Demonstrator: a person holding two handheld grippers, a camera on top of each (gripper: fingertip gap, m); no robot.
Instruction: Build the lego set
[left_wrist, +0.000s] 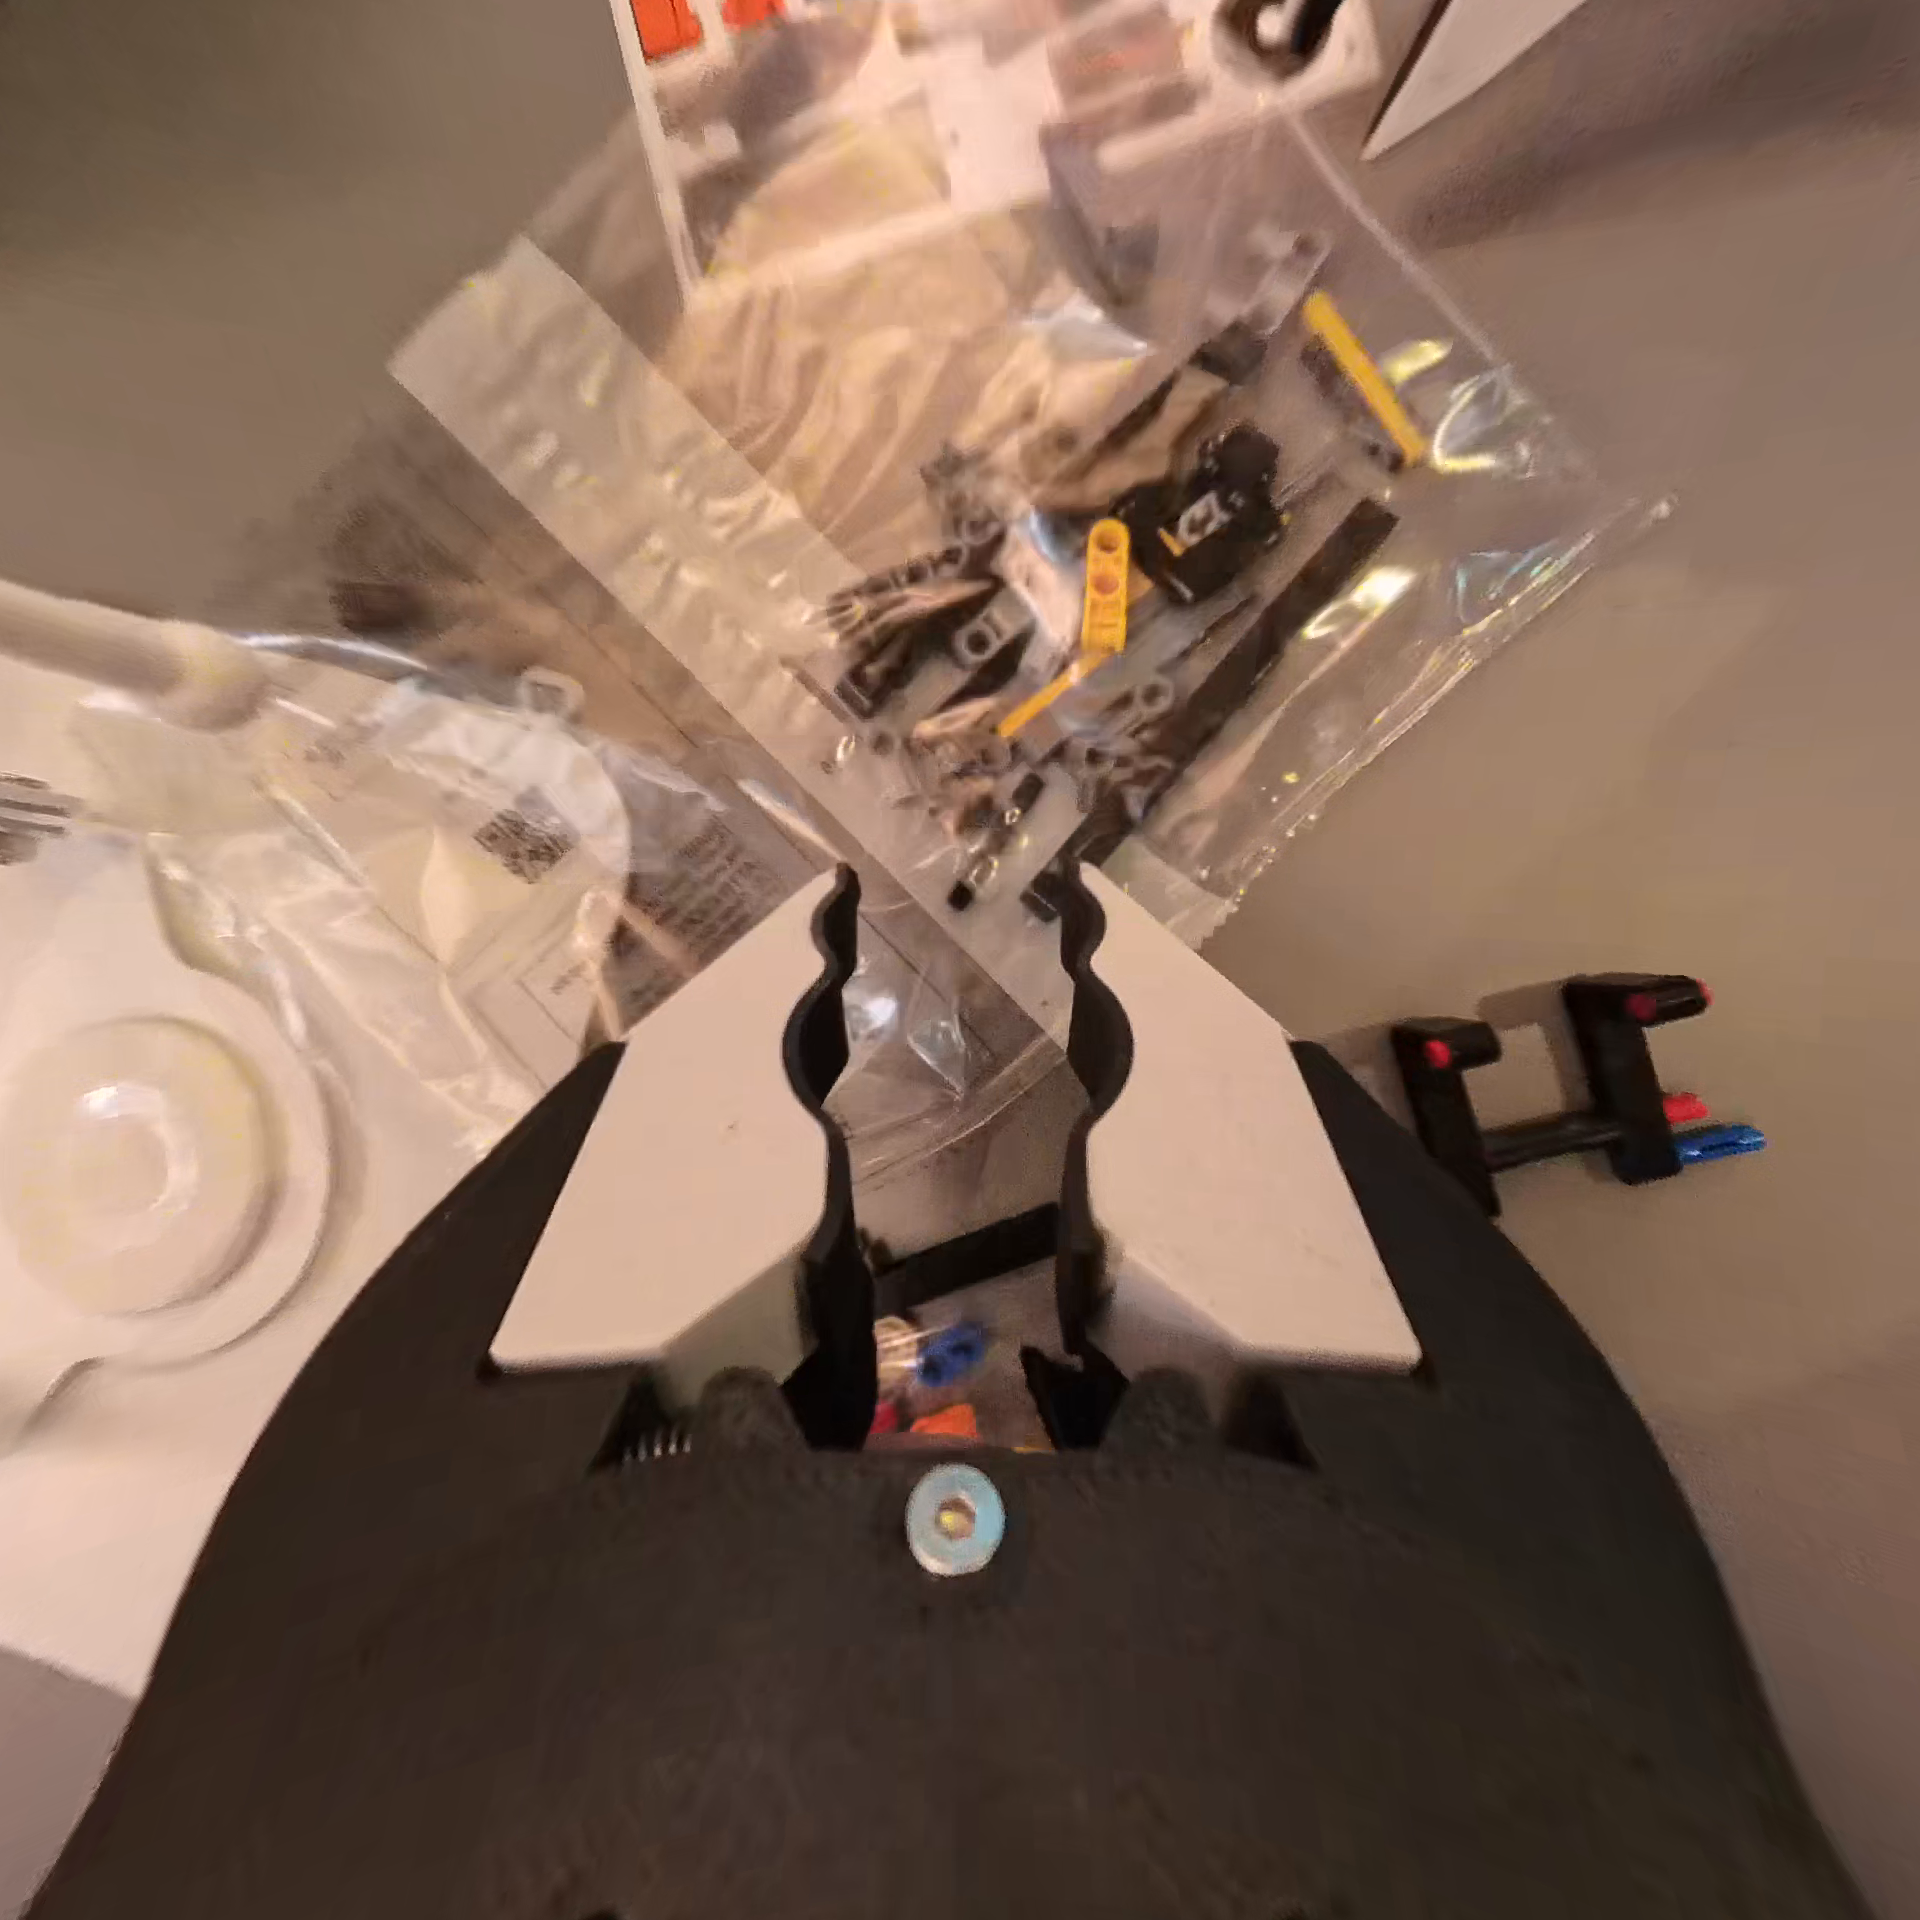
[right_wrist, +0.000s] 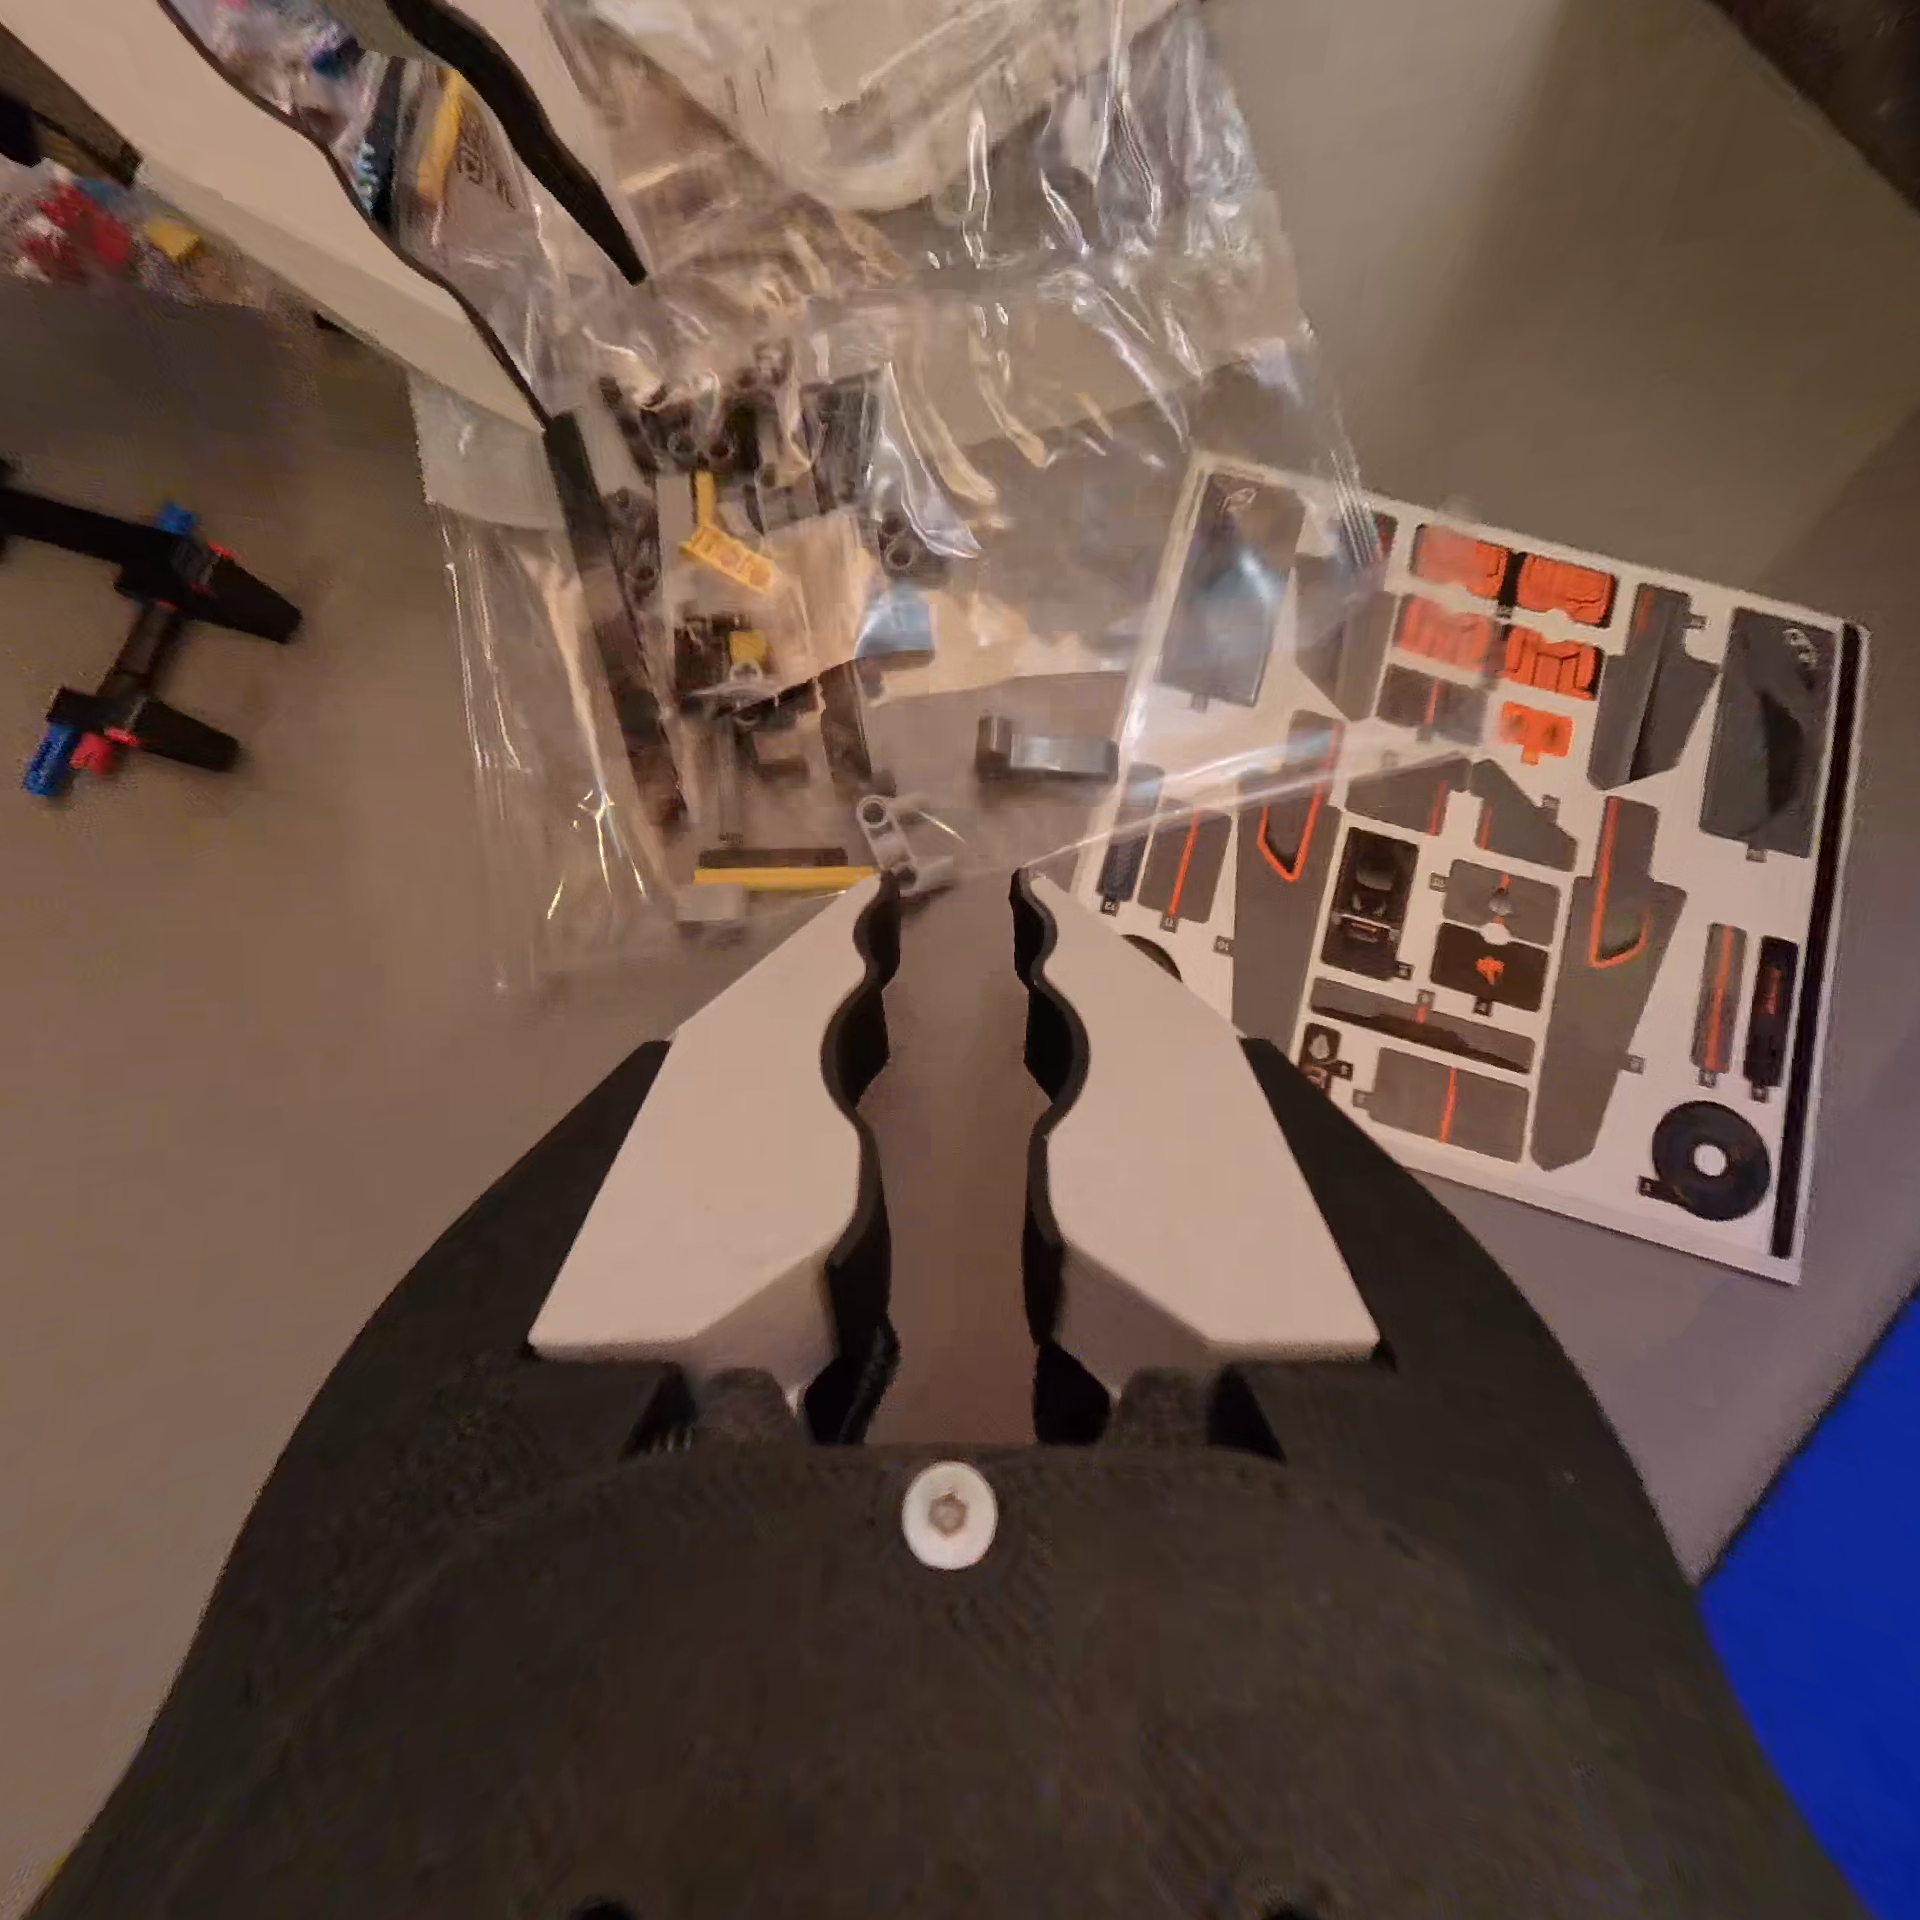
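Observation:
A clear plastic bag (left_wrist: 1091, 603) of black, grey and yellow lego parts lies ahead of my left gripper (left_wrist: 964, 883). That gripper is open, and the bag's near edge lies between its jaws. A small black lego assembly (left_wrist: 1558, 1081) with red and blue pins lies to its right. My right gripper (right_wrist: 956, 888) is open and empty over the grey table. Its tips are at the mouth of the same bag (right_wrist: 779, 623). A light grey connector (right_wrist: 899, 831) lies just off its left fingertip, and a dark grey piece (right_wrist: 1039, 750) lies beyond. The assembly (right_wrist: 156, 623) is far left.
A sticker sheet (right_wrist: 1507, 883) with grey and orange decals lies flat to the right of my right gripper. More crumpled clear bags and a white tray (left_wrist: 156, 1143) are on the left. Small blue and orange parts (left_wrist: 945, 1361) show below my left gripper. A blue surface (right_wrist: 1818, 1558) is at the bottom right.

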